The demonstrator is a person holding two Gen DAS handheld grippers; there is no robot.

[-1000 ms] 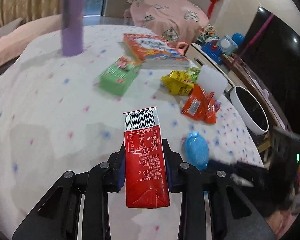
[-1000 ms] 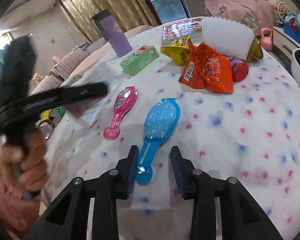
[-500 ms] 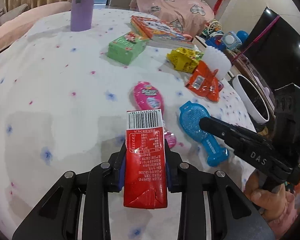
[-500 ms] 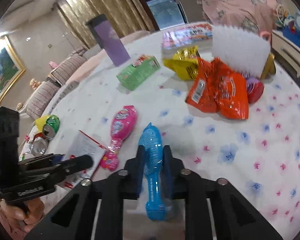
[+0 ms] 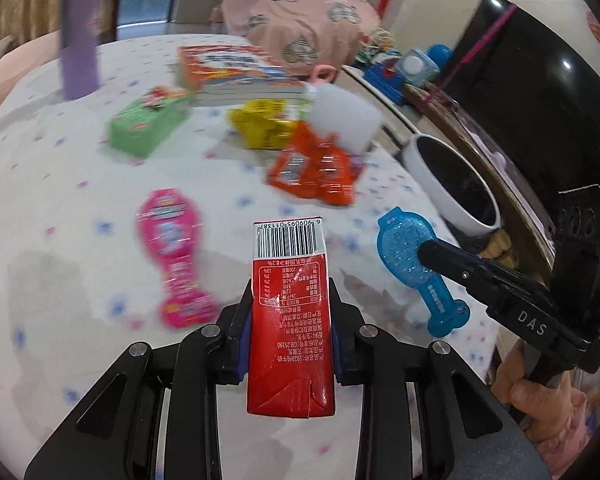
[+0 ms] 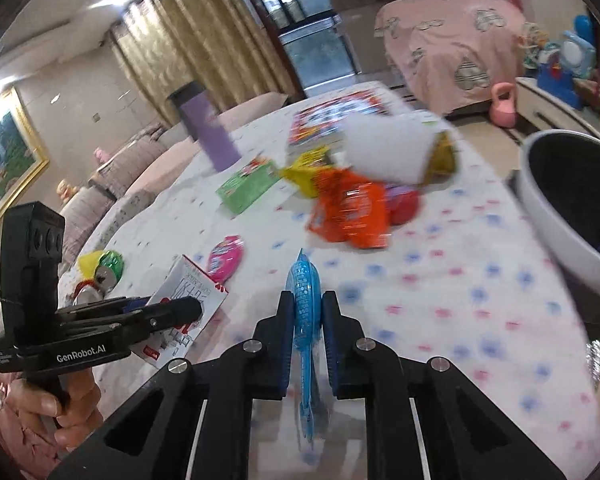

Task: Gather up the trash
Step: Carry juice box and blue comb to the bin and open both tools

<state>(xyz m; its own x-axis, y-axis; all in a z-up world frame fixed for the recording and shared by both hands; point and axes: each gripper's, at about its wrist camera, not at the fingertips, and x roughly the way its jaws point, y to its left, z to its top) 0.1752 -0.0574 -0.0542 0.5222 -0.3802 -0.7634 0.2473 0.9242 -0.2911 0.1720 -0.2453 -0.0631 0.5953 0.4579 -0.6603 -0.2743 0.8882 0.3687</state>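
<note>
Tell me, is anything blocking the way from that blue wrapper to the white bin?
Nothing visible does. The right gripper holds the blue wrapper clear of the tablecloth; only bare cloth lies between it and the white bin past the table's right edge.

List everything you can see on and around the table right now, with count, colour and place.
Carton: 1, red, clamped in the left gripper.
Blister pack: 1, blue, held in the right gripper.
Blister pack: 1, pink, lying on the cloth.
Snack bag: 1, orange, mid-table.
Snack bag: 1, yellow, behind the orange one.
Box: 1, green, far side.
Tumbler: 1, purple, upright at the far edge.
Book: 1, red and white, far side.
White block: 1, beside the snack bags.
Bin: 1, white with a dark inside, off the table's edge.
Cans: crushed, green and yellow, table edge; count unclear.
Left gripper: black, jaws shut.
Right gripper: black, jaws just closed.
</note>
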